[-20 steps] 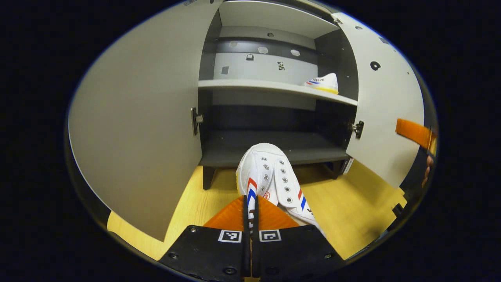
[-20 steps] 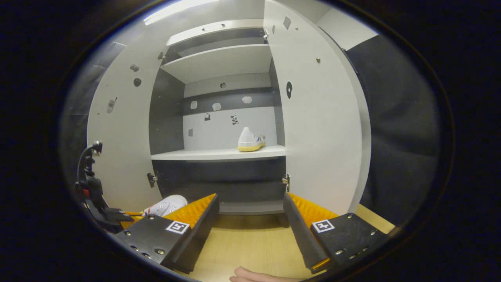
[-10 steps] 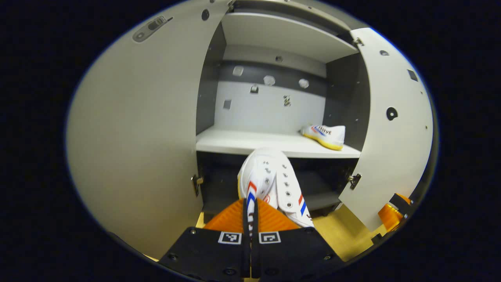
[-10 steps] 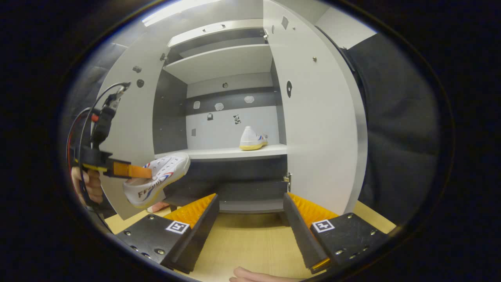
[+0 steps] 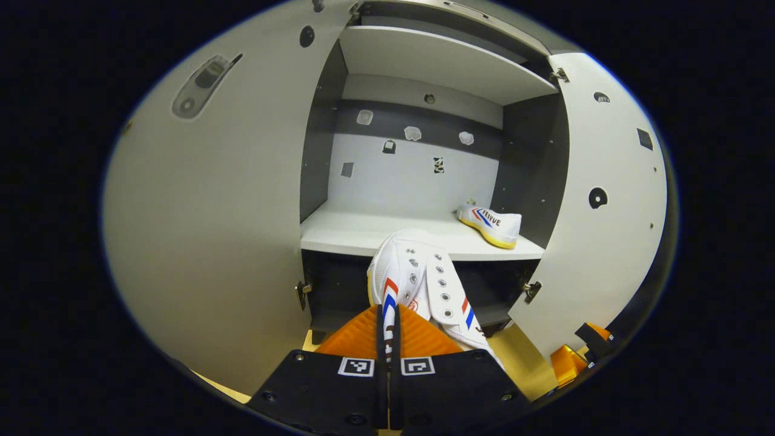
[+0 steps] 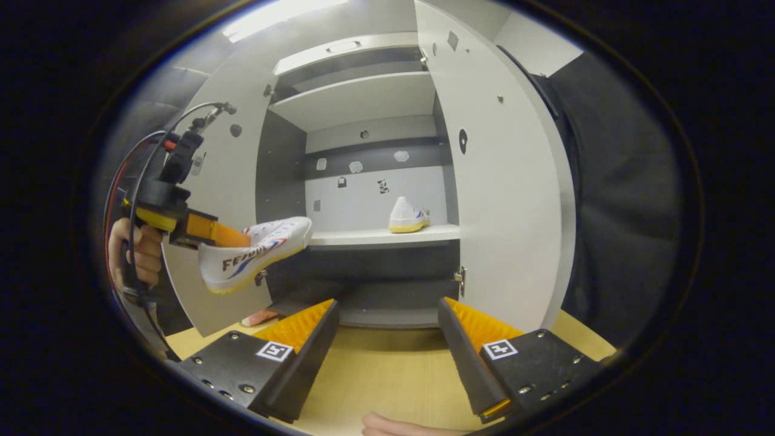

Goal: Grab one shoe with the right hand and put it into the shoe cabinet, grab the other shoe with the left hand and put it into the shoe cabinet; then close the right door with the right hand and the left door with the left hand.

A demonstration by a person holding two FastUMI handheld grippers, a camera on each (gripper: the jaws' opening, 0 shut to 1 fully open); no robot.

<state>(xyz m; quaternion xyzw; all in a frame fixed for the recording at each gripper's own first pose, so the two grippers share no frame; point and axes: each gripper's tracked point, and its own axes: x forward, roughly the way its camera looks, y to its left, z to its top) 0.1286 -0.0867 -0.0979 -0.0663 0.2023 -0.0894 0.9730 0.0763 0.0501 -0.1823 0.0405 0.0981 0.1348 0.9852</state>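
Setting: wooden floor [image 6: 387, 375] in front of the shoe cabinet [image 5: 418, 181], left door [image 5: 206, 224] and right door [image 6: 508, 200] both swung open.
Left gripper [image 5: 387, 321]: clamped on the held shoe [image 5: 418, 284], raised, toe at the middle shelf's [image 5: 357, 233] front edge.
Right gripper [image 6: 387, 327]: fingers spread wide, holding nothing, low over the floor.
Other shoe [image 6: 408, 217]: on that shelf, right side.

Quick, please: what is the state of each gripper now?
Left gripper: closed on the second shoe.
Right gripper: open, holding nothing.
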